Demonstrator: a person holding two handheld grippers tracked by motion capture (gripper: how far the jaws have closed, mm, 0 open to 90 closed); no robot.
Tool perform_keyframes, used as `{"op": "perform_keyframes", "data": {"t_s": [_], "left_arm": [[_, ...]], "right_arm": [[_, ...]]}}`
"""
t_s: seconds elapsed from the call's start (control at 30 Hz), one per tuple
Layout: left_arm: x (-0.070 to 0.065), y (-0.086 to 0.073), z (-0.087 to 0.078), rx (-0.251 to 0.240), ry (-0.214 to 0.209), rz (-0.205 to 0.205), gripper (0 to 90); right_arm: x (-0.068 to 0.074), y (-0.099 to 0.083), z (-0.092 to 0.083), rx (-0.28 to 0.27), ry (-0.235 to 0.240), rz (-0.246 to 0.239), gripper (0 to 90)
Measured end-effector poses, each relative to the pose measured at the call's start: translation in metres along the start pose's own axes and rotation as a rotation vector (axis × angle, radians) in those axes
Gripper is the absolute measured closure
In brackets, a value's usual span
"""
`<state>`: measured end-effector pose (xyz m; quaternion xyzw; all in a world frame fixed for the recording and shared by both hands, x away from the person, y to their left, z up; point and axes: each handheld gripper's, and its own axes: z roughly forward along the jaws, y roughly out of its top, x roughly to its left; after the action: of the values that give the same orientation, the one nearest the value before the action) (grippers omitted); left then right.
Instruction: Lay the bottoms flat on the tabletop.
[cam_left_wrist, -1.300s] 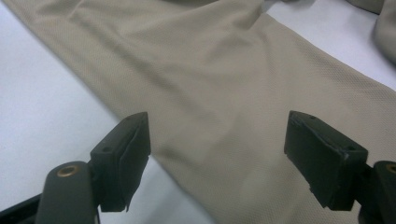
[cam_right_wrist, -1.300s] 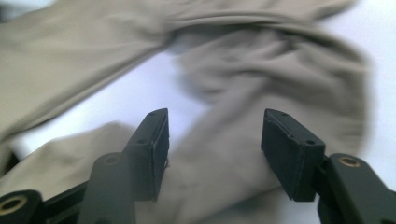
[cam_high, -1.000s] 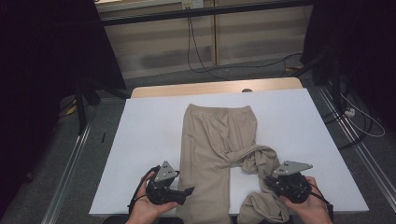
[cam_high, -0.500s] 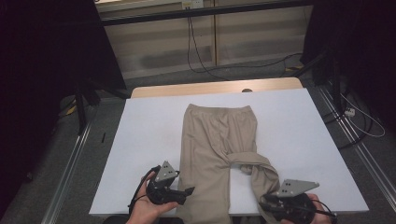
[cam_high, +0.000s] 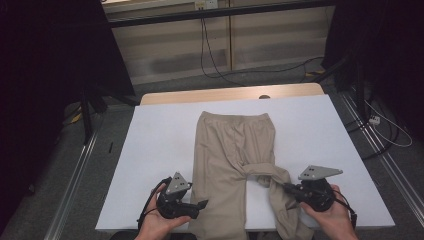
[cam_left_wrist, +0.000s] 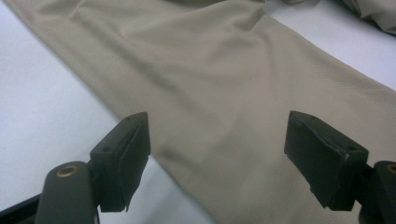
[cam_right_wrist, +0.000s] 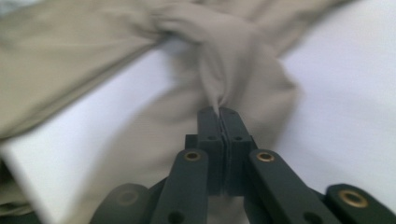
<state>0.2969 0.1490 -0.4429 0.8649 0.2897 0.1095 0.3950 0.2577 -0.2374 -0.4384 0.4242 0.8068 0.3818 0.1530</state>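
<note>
Beige trousers (cam_high: 235, 145) lie flat on the white table (cam_high: 160, 150), waistband at the far side. The right leg (cam_high: 272, 177) is twisted and bunched near the crotch and trails off the front edge. My right gripper (cam_high: 288, 188) has just closed its jaws and is shut on a pinched fold of that twisted leg (cam_right_wrist: 233, 60), as the right gripper view (cam_right_wrist: 219, 114) shows. My left gripper (cam_high: 202, 204) is open at the outer edge of the flat left leg (cam_left_wrist: 210, 70), with the cloth lying under its spread jaws (cam_left_wrist: 217, 149) and untouched by the pads.
A wooden strip (cam_high: 225, 94) borders the table's far edge. Metal floor rails (cam_high: 75, 170) run along both sides, and cables (cam_high: 215, 60) lie on the floor behind. Bare white table surface (cam_high: 320, 130) extends right of the trousers.
The right hand dipped toward the front edge, then came back up beside the twisted leg. The bunched cloth now lies drawn out toward the front right. The left gripper has not moved.
</note>
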Motion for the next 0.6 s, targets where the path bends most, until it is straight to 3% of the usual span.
{"op": "perform_keyframes", "data": {"t_s": [0.1, 0.23, 0.4, 0.43, 0.47, 0.57, 0.6], "left_arm": [[-0.001, 0.001, 0.001, -0.001, 0.002, 0.001, 22.9], [-0.002, 0.002, 0.003, -0.003, 0.003, 0.001, 23.1], [0.001, 0.003, 0.001, -0.029, 0.013, -0.029, 23.2], [0.001, 0.002, 0.001, -0.033, 0.011, -0.047, 23.2], [0.003, 0.003, 0.001, -0.033, 0.015, -0.050, 23.3], [0.002, 0.006, 0.006, -0.040, 0.029, -0.028, 23.2], [0.002, 0.009, 0.008, -0.034, 0.029, -0.014, 23.2]], "right_arm": [[0.025, 0.005, 0.003, -0.006, 0.079, -0.030, 89.1], [0.054, 0.011, 0.021, 0.028, 0.168, -0.073, 89.1], [0.074, 0.025, 0.046, 0.036, 0.276, -0.065, 88.1], [0.077, 0.027, 0.050, 0.039, 0.277, -0.076, 85.7], [0.078, 0.028, 0.053, 0.044, 0.269, -0.080, 77.5], [0.071, 0.029, 0.049, 0.028, 0.230, -0.075, 57.4], [0.065, 0.028, 0.045, 0.008, 0.217, -0.069, 54.5]]}}
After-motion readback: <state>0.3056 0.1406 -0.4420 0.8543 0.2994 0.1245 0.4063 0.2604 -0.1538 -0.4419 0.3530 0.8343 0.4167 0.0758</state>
